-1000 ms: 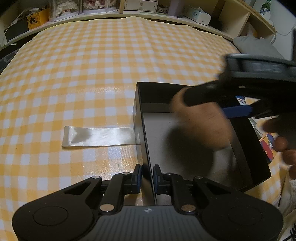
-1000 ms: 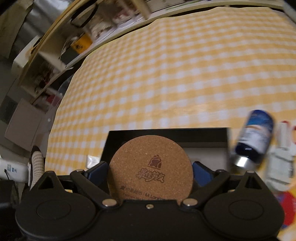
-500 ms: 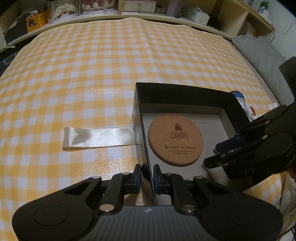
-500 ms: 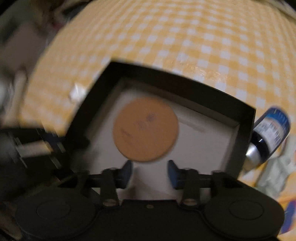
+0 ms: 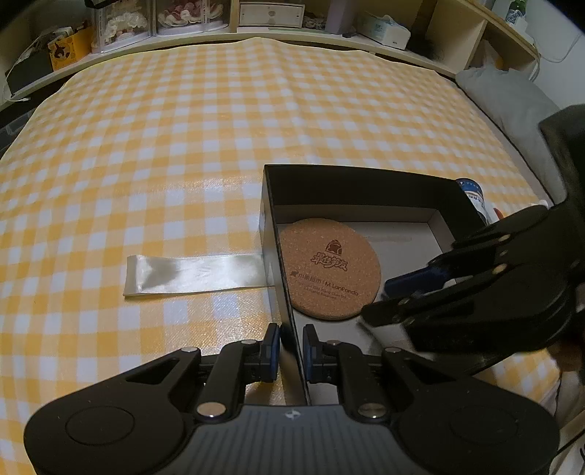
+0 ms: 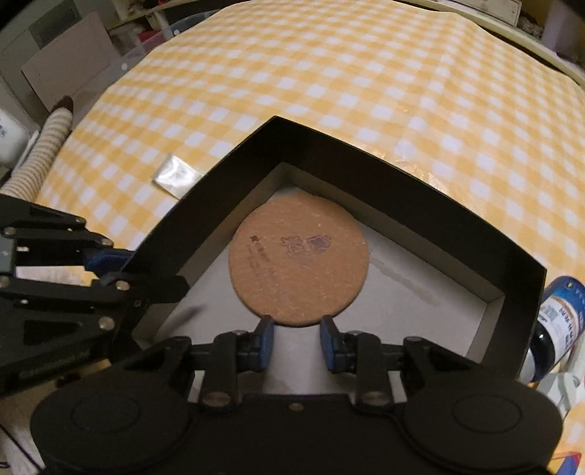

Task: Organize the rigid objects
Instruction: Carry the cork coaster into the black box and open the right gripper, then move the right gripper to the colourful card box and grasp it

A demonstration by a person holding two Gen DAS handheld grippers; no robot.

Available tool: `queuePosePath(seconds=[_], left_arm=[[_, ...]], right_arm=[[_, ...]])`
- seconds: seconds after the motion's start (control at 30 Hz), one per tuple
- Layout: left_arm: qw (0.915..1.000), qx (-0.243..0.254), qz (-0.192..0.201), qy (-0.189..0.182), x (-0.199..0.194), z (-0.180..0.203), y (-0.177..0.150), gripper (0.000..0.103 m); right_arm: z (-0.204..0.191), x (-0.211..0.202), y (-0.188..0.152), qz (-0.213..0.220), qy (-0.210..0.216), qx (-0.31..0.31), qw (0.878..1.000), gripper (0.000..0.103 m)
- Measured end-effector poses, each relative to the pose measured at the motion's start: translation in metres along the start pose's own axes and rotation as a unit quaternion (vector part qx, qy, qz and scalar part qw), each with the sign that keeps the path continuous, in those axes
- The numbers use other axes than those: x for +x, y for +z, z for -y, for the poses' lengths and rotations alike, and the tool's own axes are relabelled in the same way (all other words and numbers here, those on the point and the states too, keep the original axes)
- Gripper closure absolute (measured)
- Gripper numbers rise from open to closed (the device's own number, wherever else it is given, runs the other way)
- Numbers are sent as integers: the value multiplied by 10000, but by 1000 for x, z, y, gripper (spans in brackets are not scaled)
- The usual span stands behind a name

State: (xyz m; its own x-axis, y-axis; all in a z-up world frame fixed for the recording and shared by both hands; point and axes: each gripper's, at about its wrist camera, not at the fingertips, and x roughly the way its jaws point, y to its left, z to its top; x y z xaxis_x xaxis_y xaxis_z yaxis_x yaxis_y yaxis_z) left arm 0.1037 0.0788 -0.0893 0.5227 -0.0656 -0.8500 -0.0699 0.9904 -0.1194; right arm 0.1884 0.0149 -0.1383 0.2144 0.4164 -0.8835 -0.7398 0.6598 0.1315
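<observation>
A round cork coaster (image 5: 331, 269) lies flat on the grey floor of an open black box (image 5: 351, 182), near its left wall; it also shows in the right wrist view (image 6: 298, 263). My left gripper (image 5: 291, 350) is shut on the box's left wall near the front corner. My right gripper (image 6: 297, 339) is open and empty, its fingertips just in front of the coaster's near edge, over the box (image 6: 365, 146) floor. In the left wrist view the right gripper (image 5: 387, 296) reaches in from the right.
A white satin ribbon (image 5: 190, 274) lies on the yellow checked cloth, running under the box's left side. A dark blue bottle (image 6: 555, 321) lies outside the box's right wall. Shelves with clutter (image 5: 190, 18) ring the far edge.
My right gripper carried the coaster over the box, let it go onto the box floor and opened. It then drew back a little. My left gripper kept its hold on the wall.
</observation>
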Motion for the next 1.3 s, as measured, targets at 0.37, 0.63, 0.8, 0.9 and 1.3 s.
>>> queuePosePath(seconds=[0.37,0.63,0.8,0.9,1.3], left_arm=[[10000,-30,60,56,1,0,-1,90],[9994,22,173,301,-2,2,-3,93],[9988,-93,242,418,-2,-1,-2,96],[9988,-121,251,407,-3,-3,-3,96],[9988,-110,245,418,-4,-1,-3,95]], right_arm=[[35,-74,-1,909,71,958,9912,50],[73,-142,-18,1875,-657,1542,9679,10],[102,-158,-41,1908,-1168,2068,9524,0],[124,-159,-59,1717,-1358,2480,9437,0],[184,-101,-95,92,-1000,2497,9631,0]])
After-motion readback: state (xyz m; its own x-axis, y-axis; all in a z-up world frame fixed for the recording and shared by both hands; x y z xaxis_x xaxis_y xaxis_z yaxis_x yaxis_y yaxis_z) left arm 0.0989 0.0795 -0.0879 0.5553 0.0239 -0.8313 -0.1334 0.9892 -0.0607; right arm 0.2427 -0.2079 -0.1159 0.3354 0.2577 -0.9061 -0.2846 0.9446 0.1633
